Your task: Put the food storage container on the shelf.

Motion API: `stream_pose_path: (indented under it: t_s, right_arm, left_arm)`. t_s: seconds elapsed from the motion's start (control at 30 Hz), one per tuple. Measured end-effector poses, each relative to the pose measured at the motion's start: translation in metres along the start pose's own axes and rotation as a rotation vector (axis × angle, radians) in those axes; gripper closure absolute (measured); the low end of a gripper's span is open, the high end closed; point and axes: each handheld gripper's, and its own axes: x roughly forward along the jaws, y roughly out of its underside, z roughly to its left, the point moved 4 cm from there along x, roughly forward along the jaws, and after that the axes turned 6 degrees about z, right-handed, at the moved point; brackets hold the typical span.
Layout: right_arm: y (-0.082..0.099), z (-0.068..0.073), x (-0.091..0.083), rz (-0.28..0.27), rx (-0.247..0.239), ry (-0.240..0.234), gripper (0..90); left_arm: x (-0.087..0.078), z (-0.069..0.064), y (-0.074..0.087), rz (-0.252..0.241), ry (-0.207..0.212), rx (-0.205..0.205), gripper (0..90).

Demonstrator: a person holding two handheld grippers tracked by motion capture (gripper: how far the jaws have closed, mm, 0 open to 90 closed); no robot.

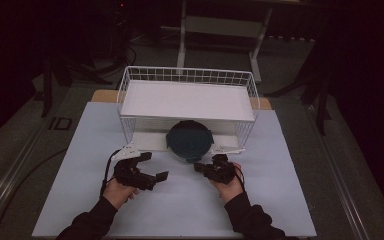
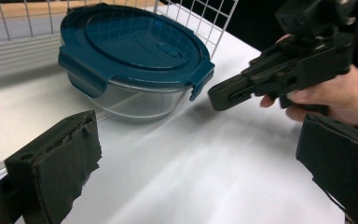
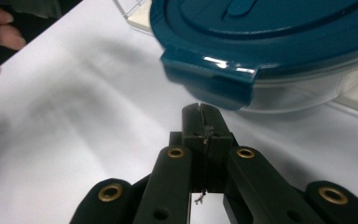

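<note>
Your right tool (image 3: 200, 109) has its two black jaws pressed flat together with nothing between them. Its tip sits low over the table, just short of the dark teal clip tab (image 3: 214, 79) on the near edge of the container's lid. Held closed like this, it looks ready to nudge or lift that tab with its narrow tip, though it is not touching it yet.

Your left tool (image 1: 152, 167) is spread wide and holds nothing. In the left gripper view its padded jaws stand far apart at the bottom corners, with the container lying ahead between them. It waits a little to the left of the container, probably so that it can steady the bowl while the right one works the clip.

The thing in hand is a round clear glass container with a dark teal snap-on plastic lid (image 1: 189, 140). It rests on the pale blue table (image 1: 280, 200), right at the front opening of a white wire basket shelf (image 1: 130, 95), partly under the shelf's top tray. The lid appears to sit fully on, with its side tabs folded down.
</note>
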Motion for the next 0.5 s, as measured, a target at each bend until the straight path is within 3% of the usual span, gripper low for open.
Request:
stream_pose_path:
  t_s: [0.17,0.5]
  right_arm:
    - [-0.005,-0.005,0.008,0.006,0.008,0.014,89.9]
    - [-0.02,-0.014,0.016,-0.037,0.035,0.034,89.9]
  left_arm:
    - [0.0,0.0,0.001,0.0,-0.003,0.008,0.0]
    - [0.002,-0.002,0.003,0.005,-0.02,0.035,0.0]
